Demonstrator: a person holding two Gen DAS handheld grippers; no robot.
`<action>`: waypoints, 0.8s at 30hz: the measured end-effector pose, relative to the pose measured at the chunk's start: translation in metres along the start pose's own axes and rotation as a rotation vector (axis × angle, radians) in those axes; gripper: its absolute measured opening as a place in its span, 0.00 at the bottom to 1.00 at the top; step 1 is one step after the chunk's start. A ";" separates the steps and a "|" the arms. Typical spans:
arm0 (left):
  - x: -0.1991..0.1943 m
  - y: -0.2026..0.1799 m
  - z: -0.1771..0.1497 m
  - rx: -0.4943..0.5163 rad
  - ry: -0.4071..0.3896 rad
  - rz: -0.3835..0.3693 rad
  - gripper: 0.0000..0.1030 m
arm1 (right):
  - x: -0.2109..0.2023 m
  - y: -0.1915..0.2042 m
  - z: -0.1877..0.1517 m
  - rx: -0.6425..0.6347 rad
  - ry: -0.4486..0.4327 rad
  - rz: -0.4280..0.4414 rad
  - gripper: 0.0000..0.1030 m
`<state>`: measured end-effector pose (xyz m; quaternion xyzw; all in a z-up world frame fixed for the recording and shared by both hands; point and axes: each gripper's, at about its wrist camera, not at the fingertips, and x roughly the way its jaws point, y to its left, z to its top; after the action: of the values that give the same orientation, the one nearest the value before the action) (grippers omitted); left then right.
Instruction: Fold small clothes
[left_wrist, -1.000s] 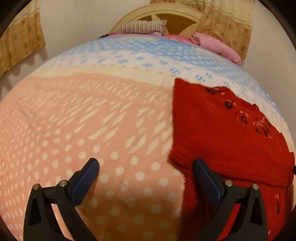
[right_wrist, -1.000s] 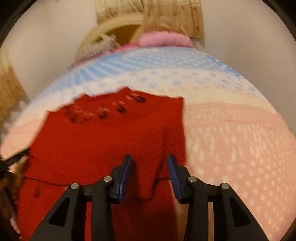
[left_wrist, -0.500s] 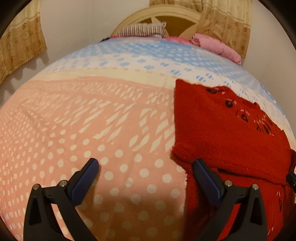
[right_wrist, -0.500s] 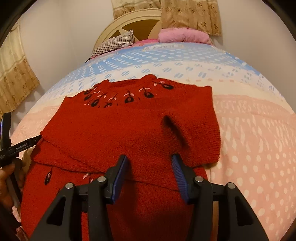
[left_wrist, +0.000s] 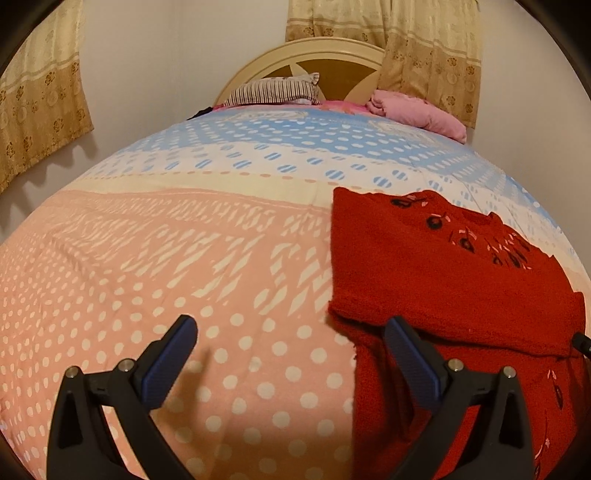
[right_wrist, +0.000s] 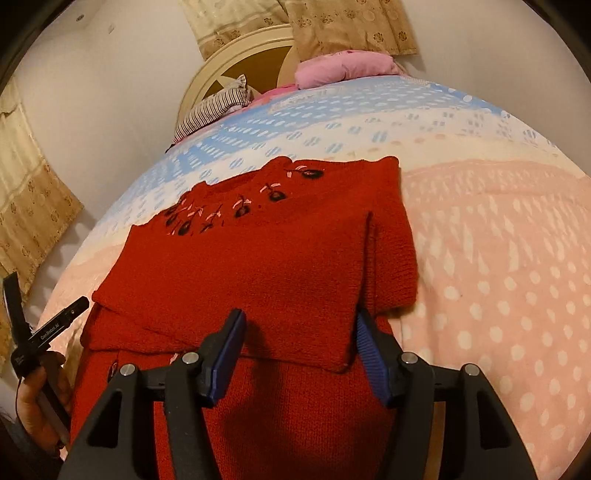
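Right hand-held gripper (right_wrist: 299, 354) just opened, jaws apart over red sweater's (right_wrist: 258, 266) folded edge; left hand-held gripper (left_wrist: 291, 354) wide — bare bedspread (left_wrist: 147, 258) beside.

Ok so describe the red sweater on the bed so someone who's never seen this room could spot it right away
Start at the bed with the round cream headboard and follow the dotted bedspread from its blue end to the peach end. There lies the red sweater, partly folded, a sleeve turned in across its front. It is the only red knit, with dark embroidered cherries along the neckline, unlike the pink pillow and striped pillow by the headboard.
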<state>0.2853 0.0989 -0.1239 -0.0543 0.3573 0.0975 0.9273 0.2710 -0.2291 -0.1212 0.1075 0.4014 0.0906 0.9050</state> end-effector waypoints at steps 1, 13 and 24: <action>0.001 -0.001 0.000 0.004 0.004 0.001 1.00 | 0.001 0.003 0.000 -0.017 0.006 -0.005 0.65; -0.012 -0.009 -0.004 0.044 -0.012 -0.026 1.00 | -0.004 -0.001 -0.002 -0.012 -0.009 0.022 0.71; -0.042 -0.024 -0.018 0.120 -0.024 -0.101 1.00 | -0.019 0.007 -0.007 -0.051 -0.002 -0.011 0.71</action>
<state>0.2486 0.0669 -0.1082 -0.0154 0.3484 0.0294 0.9368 0.2525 -0.2268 -0.1104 0.0824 0.3988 0.0955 0.9083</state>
